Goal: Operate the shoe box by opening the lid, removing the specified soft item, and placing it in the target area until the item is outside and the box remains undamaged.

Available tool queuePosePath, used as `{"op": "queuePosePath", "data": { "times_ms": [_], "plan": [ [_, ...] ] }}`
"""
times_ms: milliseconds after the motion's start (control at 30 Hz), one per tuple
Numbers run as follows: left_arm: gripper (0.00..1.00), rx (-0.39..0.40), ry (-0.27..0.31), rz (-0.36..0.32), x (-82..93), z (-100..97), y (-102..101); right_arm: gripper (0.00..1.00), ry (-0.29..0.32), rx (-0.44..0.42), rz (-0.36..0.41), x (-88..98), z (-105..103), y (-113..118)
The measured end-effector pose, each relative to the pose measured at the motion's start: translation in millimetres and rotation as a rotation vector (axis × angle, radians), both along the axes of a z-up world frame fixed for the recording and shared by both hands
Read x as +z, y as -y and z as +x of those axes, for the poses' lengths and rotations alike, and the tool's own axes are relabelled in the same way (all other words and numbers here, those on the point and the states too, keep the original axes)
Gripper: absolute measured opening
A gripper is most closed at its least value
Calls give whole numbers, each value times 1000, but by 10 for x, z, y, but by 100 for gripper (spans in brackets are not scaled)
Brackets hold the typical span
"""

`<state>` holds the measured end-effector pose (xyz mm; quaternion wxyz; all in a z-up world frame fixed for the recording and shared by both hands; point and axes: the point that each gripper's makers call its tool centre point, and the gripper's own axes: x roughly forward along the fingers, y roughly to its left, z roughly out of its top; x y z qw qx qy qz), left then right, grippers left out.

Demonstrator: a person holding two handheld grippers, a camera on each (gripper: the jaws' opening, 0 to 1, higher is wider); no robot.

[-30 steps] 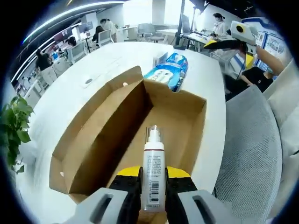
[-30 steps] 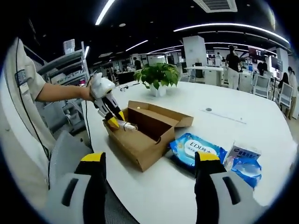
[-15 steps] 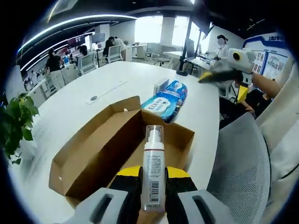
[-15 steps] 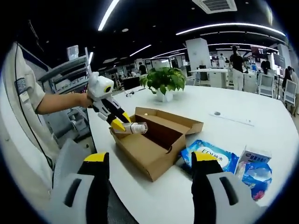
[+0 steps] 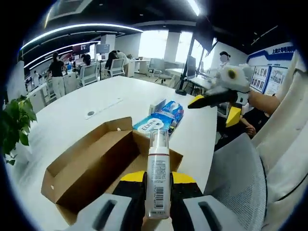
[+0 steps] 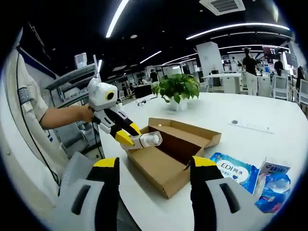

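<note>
The left gripper (image 5: 157, 192) pinches a white pump bottle with a clear cap (image 5: 158, 178) by its lower body and holds it above the open brown cardboard shoe box (image 5: 91, 166) on the white table (image 5: 72, 106). The right gripper (image 6: 150, 202) has its fingers spread, empty. Risk: the smooth cylinder could slip (narrow grip) and dent the box wall, or land on the blue wet-wipes pack (image 6: 236, 169) beside it.

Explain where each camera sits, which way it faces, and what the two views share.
Left gripper view: rides the left tool, facing along its held bottle over the open box toward the right tool.
Right gripper view: rides the open right tool, facing back at the left tool; a forearm shows.
Shared: box, bottle, wipes pack, table.
</note>
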<state>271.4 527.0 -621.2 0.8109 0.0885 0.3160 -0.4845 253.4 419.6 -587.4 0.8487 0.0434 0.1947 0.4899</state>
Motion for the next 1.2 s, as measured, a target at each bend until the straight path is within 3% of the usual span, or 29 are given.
{"op": "queuePosePath", "data": {
  "times_ms": [433,1200],
  "plan": [
    [17,-22,22,-98,185,-158,210,41,-36,36,63,31,-63,-180],
    [17,-70,43,-206,252,-334,421,31,-108,23,172,40,-5,-408]
  ]
}}
